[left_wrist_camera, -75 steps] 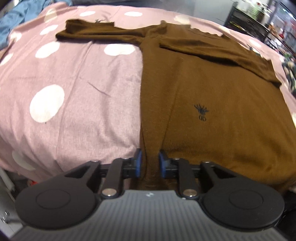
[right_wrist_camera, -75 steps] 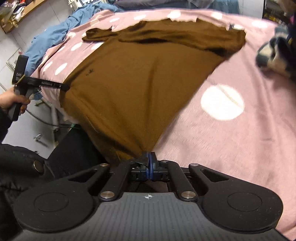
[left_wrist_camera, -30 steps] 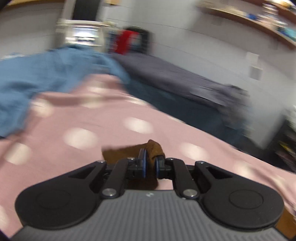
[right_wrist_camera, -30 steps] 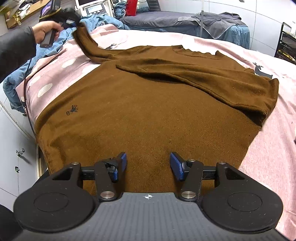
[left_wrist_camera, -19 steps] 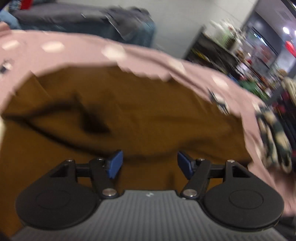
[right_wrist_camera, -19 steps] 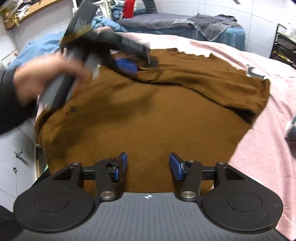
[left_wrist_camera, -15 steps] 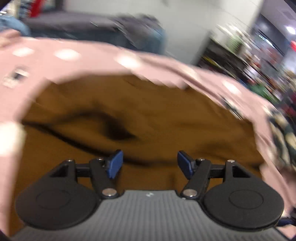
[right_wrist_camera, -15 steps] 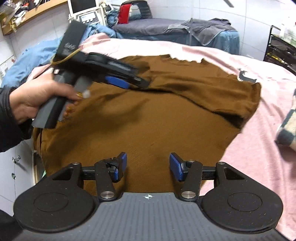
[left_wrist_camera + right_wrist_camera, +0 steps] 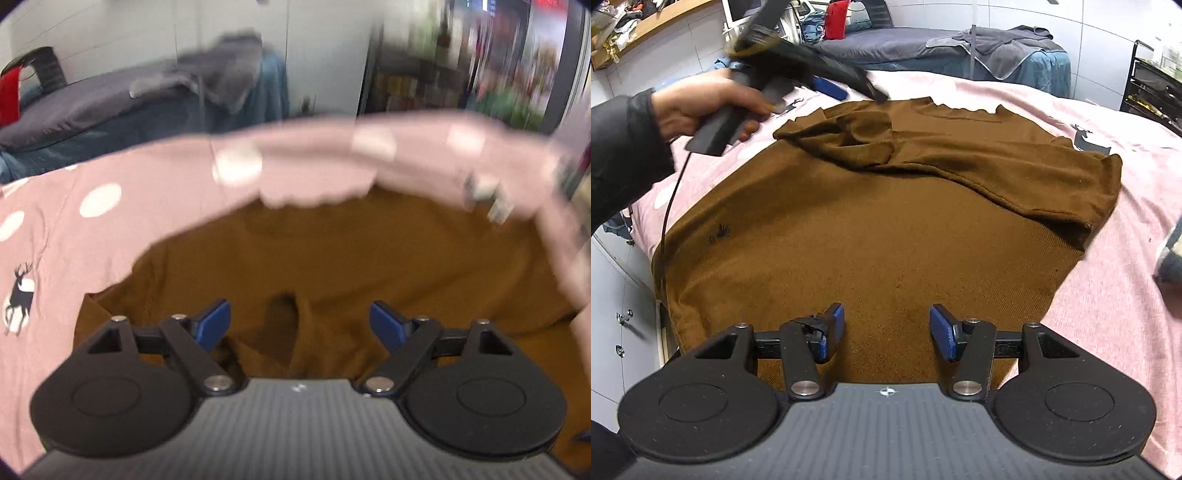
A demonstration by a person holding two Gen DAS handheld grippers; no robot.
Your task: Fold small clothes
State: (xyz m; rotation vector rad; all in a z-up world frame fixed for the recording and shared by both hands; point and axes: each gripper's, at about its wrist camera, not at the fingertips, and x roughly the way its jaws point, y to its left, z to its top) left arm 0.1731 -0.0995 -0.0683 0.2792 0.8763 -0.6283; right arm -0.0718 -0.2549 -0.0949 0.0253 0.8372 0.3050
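While the brown sweater (image 9: pixel 886 229) lay flat on the pink dotted bedspread (image 9: pixel 1126 295), its sleeves folded across the chest toward twelve o'clock, the right gripper (image 9: pixel 886 326) hovered wide and empty above the hem; the left gripper (image 9: pixel 299 321), also spread and empty, hung over the crumpled left sleeve (image 9: pixel 857 142).

No legible text, brand name or number appears in either view. The brown sweater (image 9: pixel 886 229) carries a small dark emblem (image 9: pixel 720 233) on its chest, too small to read; the pink sheet (image 9: pixel 74 236) bears a printed deer figure (image 9: pixel 20 295), without lettering.
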